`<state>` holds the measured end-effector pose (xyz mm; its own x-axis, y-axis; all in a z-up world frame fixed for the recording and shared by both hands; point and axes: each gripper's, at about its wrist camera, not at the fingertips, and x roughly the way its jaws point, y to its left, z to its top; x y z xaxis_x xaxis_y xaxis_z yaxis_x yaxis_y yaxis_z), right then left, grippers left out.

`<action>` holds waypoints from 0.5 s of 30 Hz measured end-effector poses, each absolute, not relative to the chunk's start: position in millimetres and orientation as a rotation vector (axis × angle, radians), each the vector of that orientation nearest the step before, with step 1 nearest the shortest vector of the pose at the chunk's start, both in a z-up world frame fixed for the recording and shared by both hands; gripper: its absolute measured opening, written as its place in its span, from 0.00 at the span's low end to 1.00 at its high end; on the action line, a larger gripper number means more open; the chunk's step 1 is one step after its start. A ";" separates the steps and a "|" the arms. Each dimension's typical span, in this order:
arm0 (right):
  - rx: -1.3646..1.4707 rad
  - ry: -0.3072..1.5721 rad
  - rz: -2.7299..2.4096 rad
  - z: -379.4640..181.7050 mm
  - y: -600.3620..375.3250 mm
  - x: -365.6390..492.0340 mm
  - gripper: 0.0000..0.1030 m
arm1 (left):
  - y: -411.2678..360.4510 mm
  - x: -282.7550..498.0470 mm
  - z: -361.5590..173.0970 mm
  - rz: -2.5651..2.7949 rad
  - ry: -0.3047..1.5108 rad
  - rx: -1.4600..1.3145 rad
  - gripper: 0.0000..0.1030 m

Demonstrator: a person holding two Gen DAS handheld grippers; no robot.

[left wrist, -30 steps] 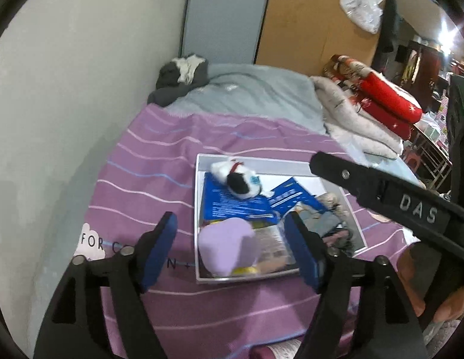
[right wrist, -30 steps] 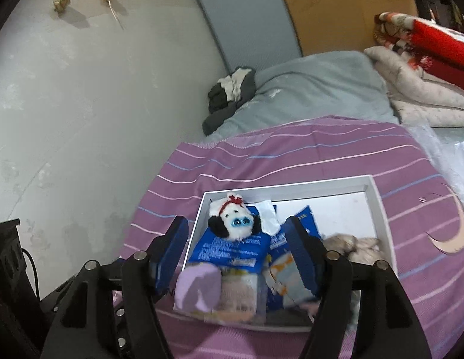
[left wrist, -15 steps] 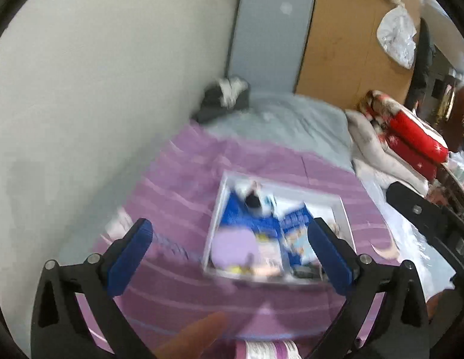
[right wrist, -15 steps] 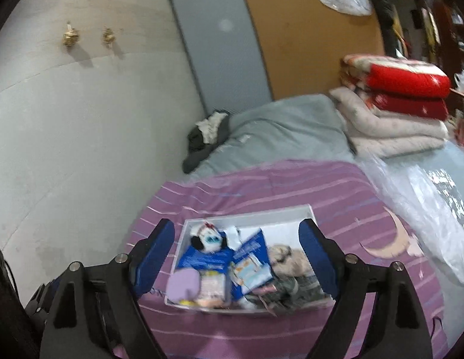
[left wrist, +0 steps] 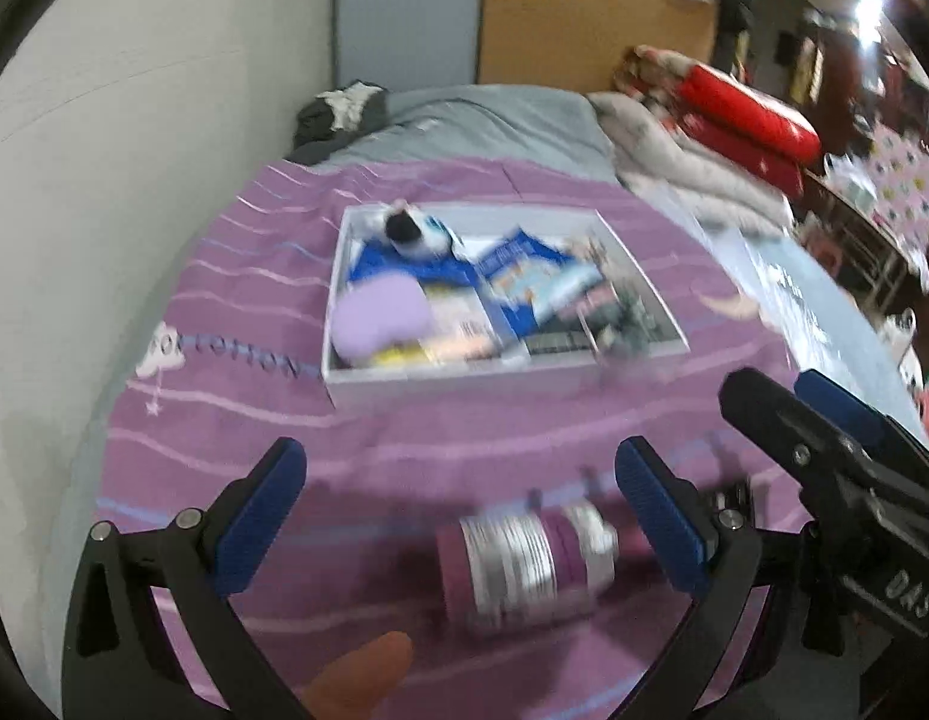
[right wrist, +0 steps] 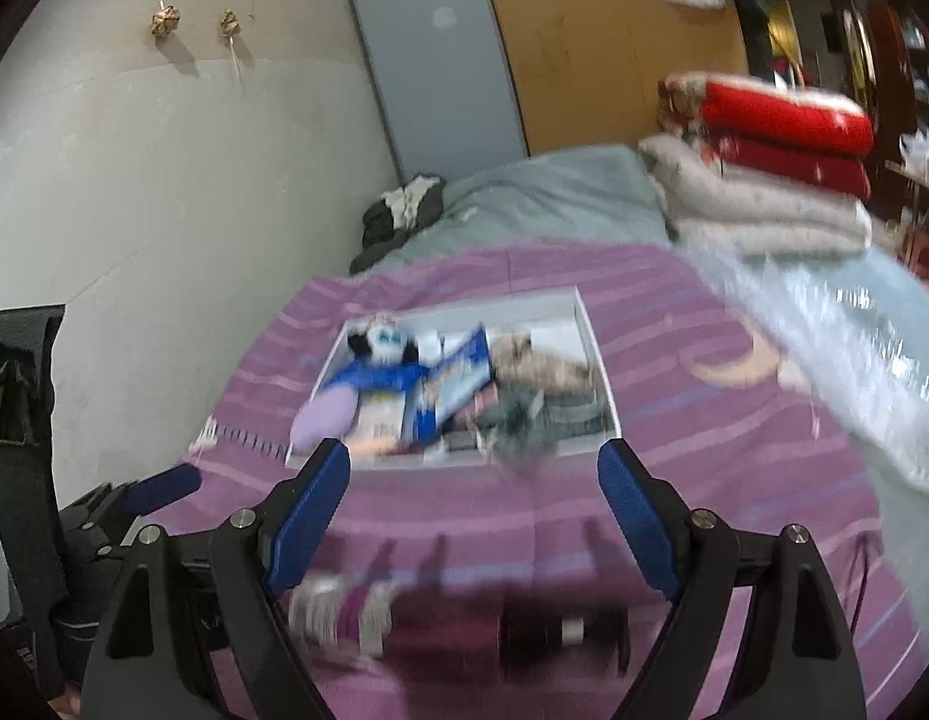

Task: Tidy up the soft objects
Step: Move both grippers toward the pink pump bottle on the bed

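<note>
A white tray lies on the purple striped bedspread. In it are a lilac plush, a black-and-white plush toy, blue packets and grey cloth. My left gripper is open, well short of the tray. A blurred purple-and-white cylinder lies on the bedspread just below its fingers, untouched. My right gripper is open and empty, also short of the tray.
Folded red and beige blankets are stacked at the back right on grey bedding. A dark clothes heap sits by the wall. Clear plastic lies on the right. A fingertip shows at the bottom.
Both grippers have drawn back from the tray and their jaws have spread wider. The purple-and-white cylinder has come into view in front of the left gripper.
</note>
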<state>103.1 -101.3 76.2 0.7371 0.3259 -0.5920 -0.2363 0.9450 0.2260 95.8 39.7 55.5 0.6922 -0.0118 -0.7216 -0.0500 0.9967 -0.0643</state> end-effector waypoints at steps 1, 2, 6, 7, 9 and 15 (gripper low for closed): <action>0.157 0.680 0.297 68.1 -106.4 96.9 0.83 | 36.3 89.8 51.1 0.041 0.811 -0.069 0.99; 0.165 0.679 0.288 63.1 -108.9 92.5 0.83 | 32.9 84.0 44.8 0.065 0.815 -0.054 0.99; 0.146 0.677 0.269 50.4 -112.9 78.0 0.83 | 17.3 70.8 24.9 0.090 0.882 0.042 0.99; 0.132 0.673 0.280 49.9 -111.7 73.7 0.83 | 13.6 68.7 20.7 0.079 0.896 0.062 0.99; 0.104 0.650 0.288 51.0 -109.8 68.4 0.83 | 11.4 64.2 15.9 0.071 0.888 0.070 0.99; 0.060 0.620 0.248 48.7 -107.0 64.7 0.83 | 37.3 62.8 14.7 0.043 0.875 -0.090 0.99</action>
